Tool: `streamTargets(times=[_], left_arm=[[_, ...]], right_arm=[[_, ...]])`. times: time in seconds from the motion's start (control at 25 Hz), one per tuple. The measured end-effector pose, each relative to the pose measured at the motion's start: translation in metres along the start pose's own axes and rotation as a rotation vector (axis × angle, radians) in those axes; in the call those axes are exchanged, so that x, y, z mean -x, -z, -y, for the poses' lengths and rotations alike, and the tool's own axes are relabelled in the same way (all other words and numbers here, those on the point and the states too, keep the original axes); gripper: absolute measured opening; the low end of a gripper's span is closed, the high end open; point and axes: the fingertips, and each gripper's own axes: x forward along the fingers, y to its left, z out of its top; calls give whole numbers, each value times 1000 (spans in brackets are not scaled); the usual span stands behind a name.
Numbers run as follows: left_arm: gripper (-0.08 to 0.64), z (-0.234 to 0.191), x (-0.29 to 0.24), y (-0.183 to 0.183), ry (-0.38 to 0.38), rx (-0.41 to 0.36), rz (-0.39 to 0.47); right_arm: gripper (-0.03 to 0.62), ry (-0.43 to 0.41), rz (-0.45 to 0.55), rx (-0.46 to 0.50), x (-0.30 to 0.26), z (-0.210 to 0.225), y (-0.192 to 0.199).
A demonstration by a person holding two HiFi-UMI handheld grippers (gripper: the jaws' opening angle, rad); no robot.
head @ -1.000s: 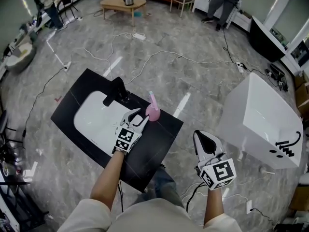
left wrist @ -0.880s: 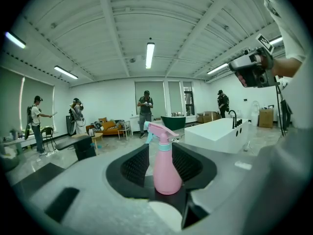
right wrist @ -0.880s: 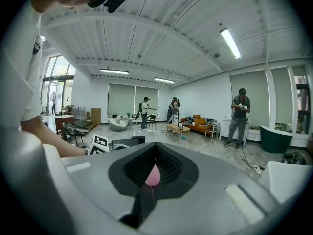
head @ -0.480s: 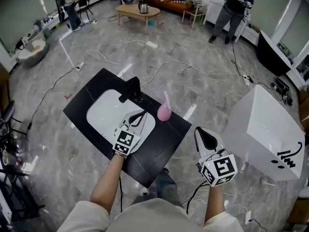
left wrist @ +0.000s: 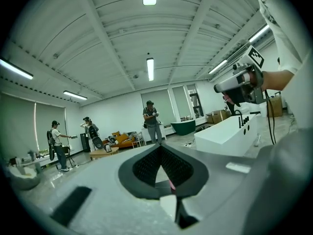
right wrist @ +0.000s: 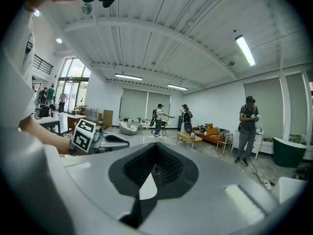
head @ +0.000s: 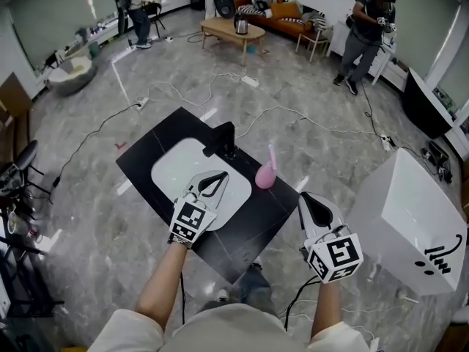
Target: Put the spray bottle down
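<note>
The head camera looked steeply down on the bench point(head: 249, 229), left tool point(head: 214, 184) and right tool point(head: 314, 210). Each tool's camera sat close behind its jaws, facing nearly level; all views shared the coffee table point(head: 233, 34).

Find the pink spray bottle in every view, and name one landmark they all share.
Head view: the spray bottle stands upright on the black counter, right of centre.
Left gripper view: only a pink sliver, likely the bottle, shows low at centre past the shut jaws.
Right gripper view: not in it.
Shared landmark: the orange sofa at the far wall.
</note>
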Motion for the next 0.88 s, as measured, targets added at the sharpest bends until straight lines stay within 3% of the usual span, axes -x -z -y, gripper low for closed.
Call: streamTargets(times=[0.48, 0.88], left_arm=[[0, 17, 70, -52, 0, -18, 25], [0, 28, 130, -102, -32, -52, 105]], right_arm=[[6, -58, 36, 59, 11, -49, -33], [6, -82, 69, 116, 24, -85, -61]])
